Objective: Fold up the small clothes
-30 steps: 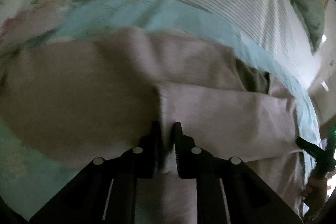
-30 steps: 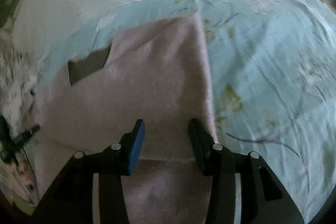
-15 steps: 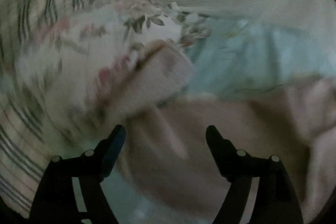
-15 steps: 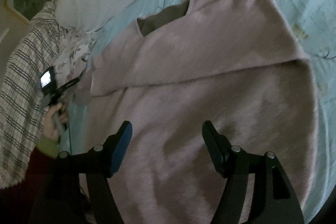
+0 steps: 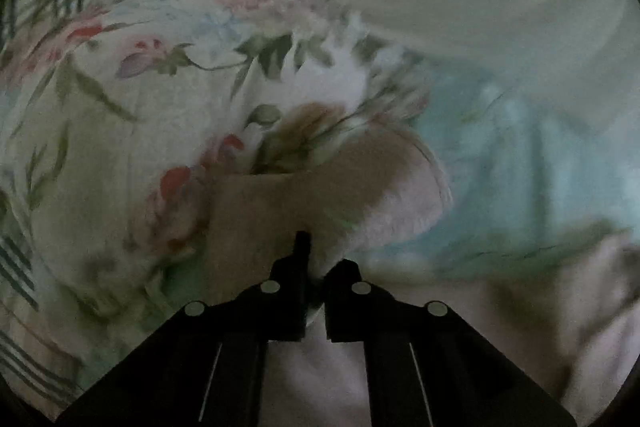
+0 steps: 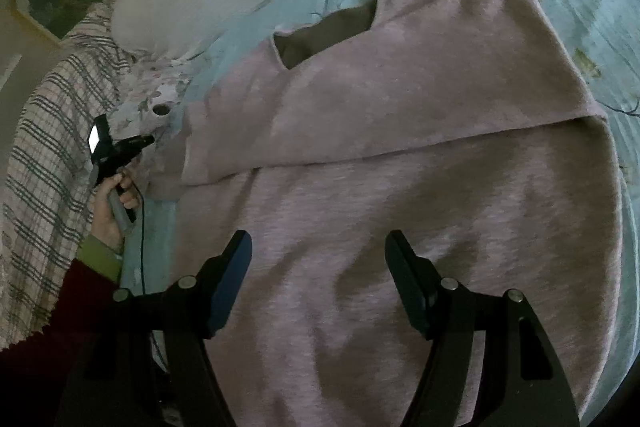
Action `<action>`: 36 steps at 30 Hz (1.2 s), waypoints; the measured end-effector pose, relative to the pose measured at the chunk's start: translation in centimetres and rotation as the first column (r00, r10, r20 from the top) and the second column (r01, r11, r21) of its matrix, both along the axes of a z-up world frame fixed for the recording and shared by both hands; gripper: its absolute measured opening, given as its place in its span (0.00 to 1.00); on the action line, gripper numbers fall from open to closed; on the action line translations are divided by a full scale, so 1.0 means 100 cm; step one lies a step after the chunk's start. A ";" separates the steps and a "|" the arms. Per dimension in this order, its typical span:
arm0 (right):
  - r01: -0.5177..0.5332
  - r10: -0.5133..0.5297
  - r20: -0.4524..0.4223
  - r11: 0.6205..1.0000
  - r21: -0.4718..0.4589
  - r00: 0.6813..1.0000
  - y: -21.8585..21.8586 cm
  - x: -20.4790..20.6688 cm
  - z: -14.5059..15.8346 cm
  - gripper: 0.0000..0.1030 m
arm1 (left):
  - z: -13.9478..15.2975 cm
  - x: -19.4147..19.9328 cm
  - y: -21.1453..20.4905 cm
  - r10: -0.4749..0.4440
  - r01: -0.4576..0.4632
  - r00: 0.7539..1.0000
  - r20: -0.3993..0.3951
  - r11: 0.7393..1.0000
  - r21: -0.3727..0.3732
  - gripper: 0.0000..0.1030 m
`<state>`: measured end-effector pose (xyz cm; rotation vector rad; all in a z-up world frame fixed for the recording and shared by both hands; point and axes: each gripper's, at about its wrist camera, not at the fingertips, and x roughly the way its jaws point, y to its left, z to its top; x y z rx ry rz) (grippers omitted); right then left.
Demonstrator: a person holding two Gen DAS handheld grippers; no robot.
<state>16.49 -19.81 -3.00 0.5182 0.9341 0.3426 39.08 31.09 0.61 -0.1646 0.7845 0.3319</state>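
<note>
1. The pink sweater is lying spread on the bed, one sleeve already folded across its chest.
2. The other sleeve's cuff is being pinched by the clenched left tongs, beside the floral pillow.
3. The right tongs are being held released above the hem.
4. The cuff is best being carried low and flat across the chest, so no wrinkles are being dragged in.

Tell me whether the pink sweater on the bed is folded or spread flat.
Partly folded: one sleeve of the pink knit sweater lies across its chest; the other is gripped by the left tongs.
</note>
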 end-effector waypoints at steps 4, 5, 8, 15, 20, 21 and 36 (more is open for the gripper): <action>-0.002 0.001 0.014 1.000 0.024 1.000 -0.002 -0.006 0.001 0.68 | 0.020 -0.042 -0.036 -0.085 0.097 0.993 0.086 0.983 -0.154 0.04; 0.000 -0.001 0.016 1.000 0.028 1.000 -0.003 -0.008 0.001 0.68 | 0.025 -0.054 -0.060 -0.117 0.135 0.987 0.114 0.976 -0.171 0.04; 0.008 -0.009 0.022 0.999 0.038 1.000 -0.008 -0.015 0.002 0.68 | 0.038 -0.074 -0.113 -0.200 0.238 0.964 0.173 0.943 -0.234 0.04; 0.095 -0.097 0.044 0.994 0.049 0.994 -0.042 -0.035 0.007 0.68 | 0.053 -0.083 -0.264 -0.418 0.493 0.865 0.278 0.812 -0.313 0.04; 0.174 -0.176 0.037 0.983 0.058 0.984 -0.072 -0.044 0.004 0.68 | 0.027 -0.066 -0.366 -0.540 0.587 0.810 0.229 0.747 -0.312 0.04; 0.189 -0.192 0.034 0.980 0.061 0.981 -0.077 -0.045 0.003 0.68 | 0.019 -0.061 -0.378 -0.554 0.593 0.805 0.210 0.745 -0.307 0.04; 0.205 -0.206 0.011 0.977 0.067 0.979 -0.088 -0.004 -0.003 0.68 | -0.045 -0.106 -0.370 -0.555 0.548 0.830 0.053 0.794 -0.261 0.65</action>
